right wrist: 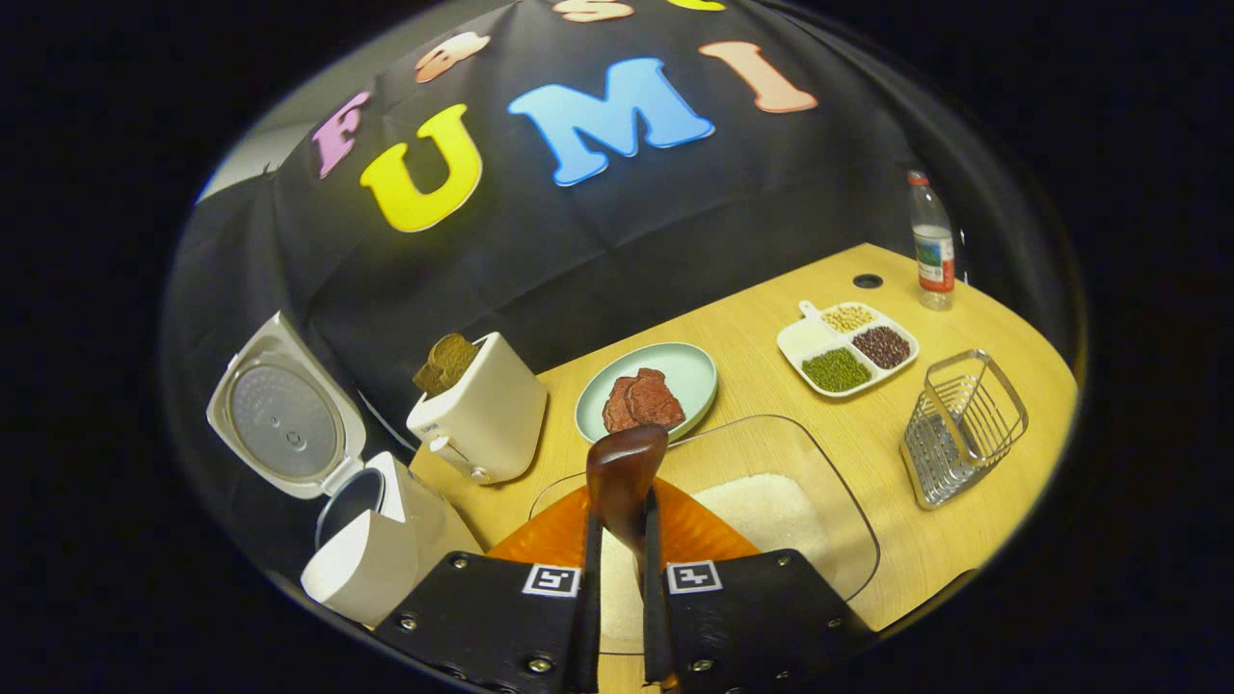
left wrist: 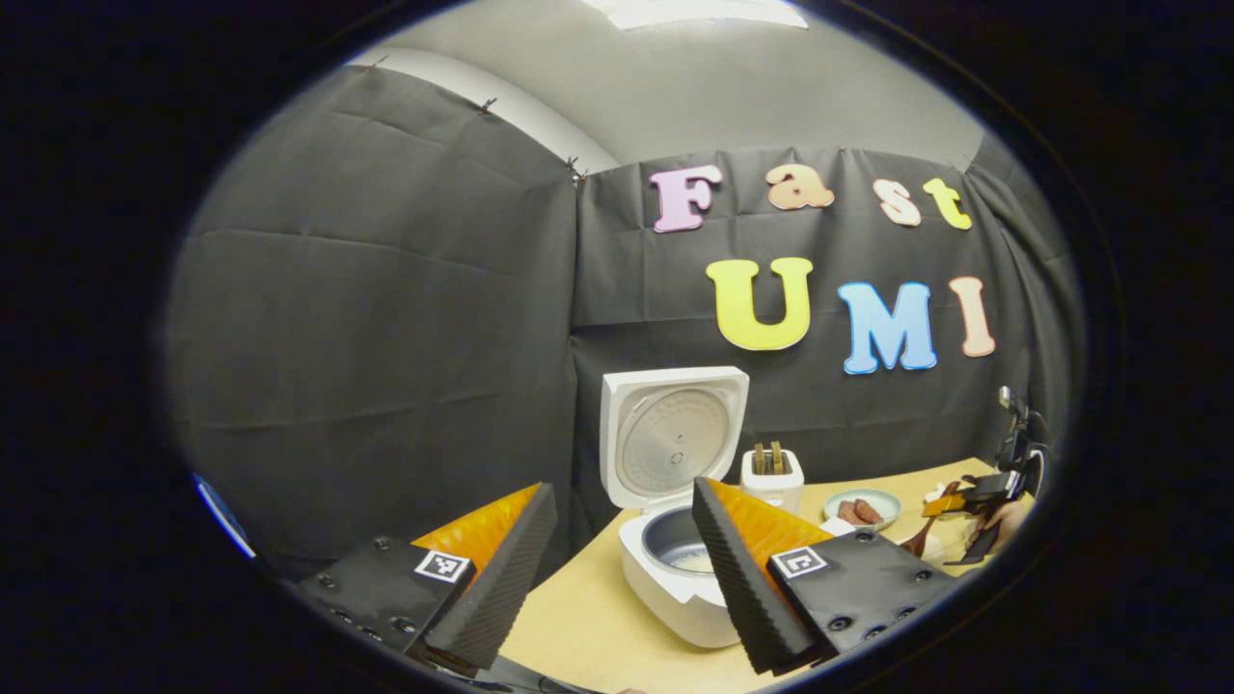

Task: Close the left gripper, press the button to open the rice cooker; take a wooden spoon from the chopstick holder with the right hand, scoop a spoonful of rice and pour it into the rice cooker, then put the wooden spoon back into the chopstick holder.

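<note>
The wooden spoon (right wrist: 625, 477) is clamped by its handle between the fingers of the right gripper (right wrist: 622, 578), its dark bowl held out over the near rim of the glass dish of rice (right wrist: 771, 511). It is judged stiff, light and smooth, so a firm hold low on the handle should be kept, since a polished handle may twist once the bowl is loaded with loose grains. Just behind the dish, a pale green plate (right wrist: 689, 371) with two reddish slices is seen; the toaster (right wrist: 482, 410) stands left of the dish, and the rice cooker (right wrist: 371, 545) farther left, its lid (right wrist: 284, 419) raised. Right of the dish stands a wire basket (right wrist: 959, 424), apparently the chopstick holder, with a divided tray (right wrist: 848, 347) behind it. The left gripper (left wrist: 625, 554) is held with its fingers apart, nothing between them, the cooker's inner pot (left wrist: 675, 549) lying just beyond.
</note>
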`<state>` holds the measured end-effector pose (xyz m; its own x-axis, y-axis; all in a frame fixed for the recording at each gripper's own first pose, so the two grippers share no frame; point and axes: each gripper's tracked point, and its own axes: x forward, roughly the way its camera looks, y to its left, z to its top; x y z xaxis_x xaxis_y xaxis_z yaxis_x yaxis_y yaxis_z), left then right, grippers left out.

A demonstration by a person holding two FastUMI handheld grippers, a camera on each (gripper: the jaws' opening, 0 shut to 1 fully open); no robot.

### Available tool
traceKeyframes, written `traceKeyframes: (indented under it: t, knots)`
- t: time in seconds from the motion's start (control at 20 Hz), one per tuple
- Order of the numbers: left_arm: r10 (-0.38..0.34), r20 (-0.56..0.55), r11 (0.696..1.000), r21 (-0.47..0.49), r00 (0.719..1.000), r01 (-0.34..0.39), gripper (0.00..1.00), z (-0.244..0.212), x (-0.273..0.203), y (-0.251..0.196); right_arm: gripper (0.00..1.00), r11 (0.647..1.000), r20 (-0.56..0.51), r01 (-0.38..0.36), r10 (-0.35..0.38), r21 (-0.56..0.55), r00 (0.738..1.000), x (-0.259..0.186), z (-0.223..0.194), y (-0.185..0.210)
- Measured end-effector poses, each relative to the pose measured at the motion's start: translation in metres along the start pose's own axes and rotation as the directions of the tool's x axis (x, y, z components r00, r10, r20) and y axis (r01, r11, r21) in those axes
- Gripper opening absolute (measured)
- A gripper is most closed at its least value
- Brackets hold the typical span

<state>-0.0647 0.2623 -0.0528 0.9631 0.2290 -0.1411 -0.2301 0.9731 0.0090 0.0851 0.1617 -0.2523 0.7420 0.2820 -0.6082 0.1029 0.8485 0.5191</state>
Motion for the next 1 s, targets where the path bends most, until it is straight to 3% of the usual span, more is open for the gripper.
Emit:
traceKeyframes:
  t: [0.3, 0.55, 0.7, 0.9, 1.0]
  knots:
    - [-0.055, 0.007, 0.998, 0.014, 0.998, 0.055, 1.0, 0.004, 0.004, -0.017, 0.18, 0.954, 0.036, -0.054, 0.046, 0.294, 0.998, -0.015, 0.011, -0.021]
    - [-0.089, 0.011, 0.996, 0.021, 0.996, 0.089, 0.98, 0.008, 0.004, -0.028, 0.18, 0.854, 0.101, -0.147, 0.11, 0.499, 0.989, -0.028, 0.028, -0.019]
    - [-0.097, 0.018, 0.995, 0.018, 0.995, 0.096, 0.98, 0.008, 0.003, -0.029, 0.18, 0.826, 0.117, -0.176, 0.133, 0.536, 0.984, -0.033, 0.033, -0.01]
    - [-0.095, 0.022, 0.995, 0.01, 0.995, 0.095, 1.0, 0.008, 0.001, -0.025, 0.18, 0.763, 0.141, -0.246, 0.203, 0.598, 0.969, -0.041, 0.044, 0.018]
    - [-0.09, 0.024, 0.996, 0.006, 0.996, 0.089, 0.99, 0.007, 0.0, -0.021, 0.18, 0.753, 0.151, -0.278, 0.235, 0.596, 0.96, -0.046, 0.049, 0.033]
